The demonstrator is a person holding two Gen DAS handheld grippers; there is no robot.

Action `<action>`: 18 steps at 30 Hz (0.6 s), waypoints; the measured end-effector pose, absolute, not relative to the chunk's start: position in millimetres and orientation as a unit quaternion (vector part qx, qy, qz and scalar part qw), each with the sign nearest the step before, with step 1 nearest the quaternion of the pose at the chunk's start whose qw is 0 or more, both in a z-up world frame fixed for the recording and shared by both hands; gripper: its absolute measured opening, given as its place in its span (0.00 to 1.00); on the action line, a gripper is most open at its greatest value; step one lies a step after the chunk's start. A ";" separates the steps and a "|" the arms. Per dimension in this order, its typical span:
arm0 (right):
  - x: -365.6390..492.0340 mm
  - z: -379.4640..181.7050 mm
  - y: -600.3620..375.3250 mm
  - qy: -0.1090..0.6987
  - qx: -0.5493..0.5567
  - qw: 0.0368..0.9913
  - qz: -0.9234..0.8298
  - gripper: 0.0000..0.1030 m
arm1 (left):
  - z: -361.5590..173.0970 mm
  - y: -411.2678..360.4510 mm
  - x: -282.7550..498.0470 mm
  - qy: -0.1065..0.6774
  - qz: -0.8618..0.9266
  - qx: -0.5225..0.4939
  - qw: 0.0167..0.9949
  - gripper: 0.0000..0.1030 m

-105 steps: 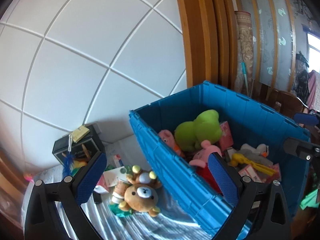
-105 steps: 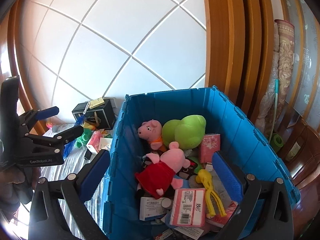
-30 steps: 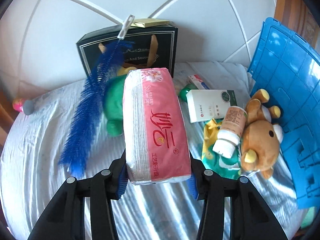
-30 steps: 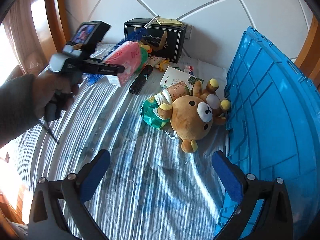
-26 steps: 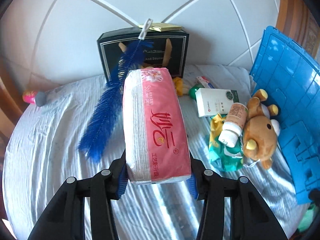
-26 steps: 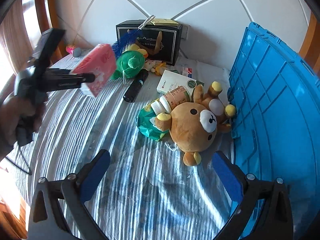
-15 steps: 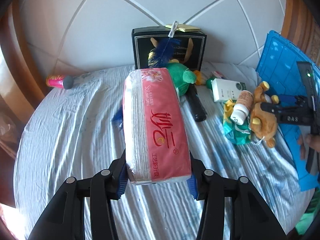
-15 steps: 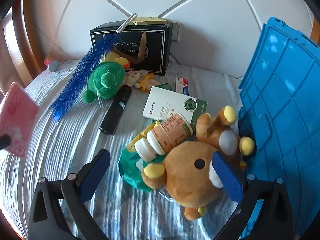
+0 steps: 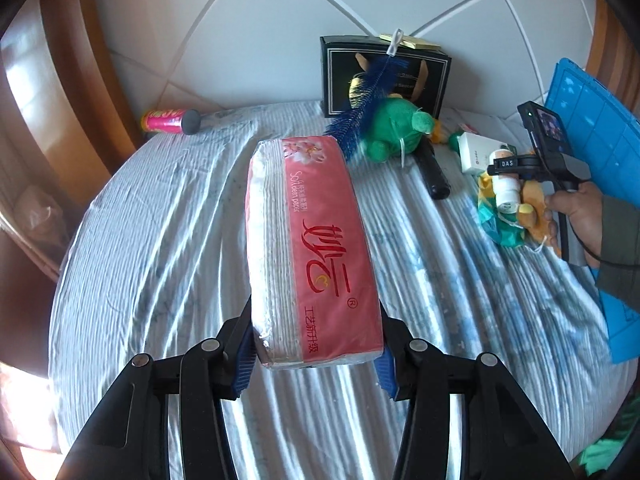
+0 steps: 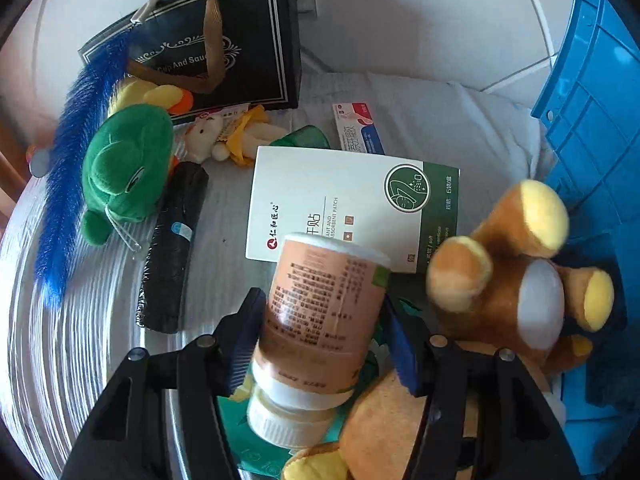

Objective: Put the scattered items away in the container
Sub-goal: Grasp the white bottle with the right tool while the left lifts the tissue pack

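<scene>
Left wrist view: the left tongs (image 9: 314,354) grip a pink tissue pack (image 9: 310,248) between their pads, above the striped bed sheet (image 9: 160,240); the blue crate (image 9: 592,128) lies far right.

Right wrist view: the right tongs (image 10: 324,344), jaws just closing, bracket an upturned pill bottle (image 10: 320,320) beside a brown teddy bear (image 10: 516,288); contact unclear.

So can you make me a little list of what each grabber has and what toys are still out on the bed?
left gripper: shut on the pink tissue pack
right gripper: fingers have just been closing around the orange bottle, which lies between them
toys still out: brown bear, green plush, small white plush
other loose things: white box, black roll, blue brush
container: blue crate, at the right
</scene>
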State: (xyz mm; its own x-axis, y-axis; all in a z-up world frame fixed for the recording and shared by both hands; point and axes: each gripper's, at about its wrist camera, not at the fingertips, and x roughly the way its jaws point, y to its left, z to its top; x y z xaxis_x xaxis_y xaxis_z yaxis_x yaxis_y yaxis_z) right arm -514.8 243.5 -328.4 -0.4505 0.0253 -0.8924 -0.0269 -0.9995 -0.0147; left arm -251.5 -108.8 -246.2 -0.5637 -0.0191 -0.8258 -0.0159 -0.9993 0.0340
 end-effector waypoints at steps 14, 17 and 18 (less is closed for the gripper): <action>-457.2 -281.0 222.6 -0.042 -0.491 -0.054 0.869 0.51 | -226.1 -89.0 -258.5 -0.009 -0.894 0.447 -0.020 0.46; -443.7 -268.1 218.5 -0.052 -0.482 -0.067 0.872 0.51 | -222.9 -86.8 -258.3 -0.004 -0.896 0.443 -0.023 0.46; -438.6 -263.6 217.5 -0.053 -0.480 -0.071 0.873 0.51 | -221.5 -86.0 -257.5 -0.004 -0.897 0.442 -0.024 0.46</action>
State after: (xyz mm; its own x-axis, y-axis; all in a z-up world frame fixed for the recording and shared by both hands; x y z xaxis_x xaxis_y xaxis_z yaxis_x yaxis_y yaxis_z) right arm -438.6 217.5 -263.6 -0.5291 -0.0735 -0.8454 0.1758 -0.9841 -0.0245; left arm -257.5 -86.0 -221.5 -0.6086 0.0395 -0.7925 -0.0460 -0.9988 -0.0145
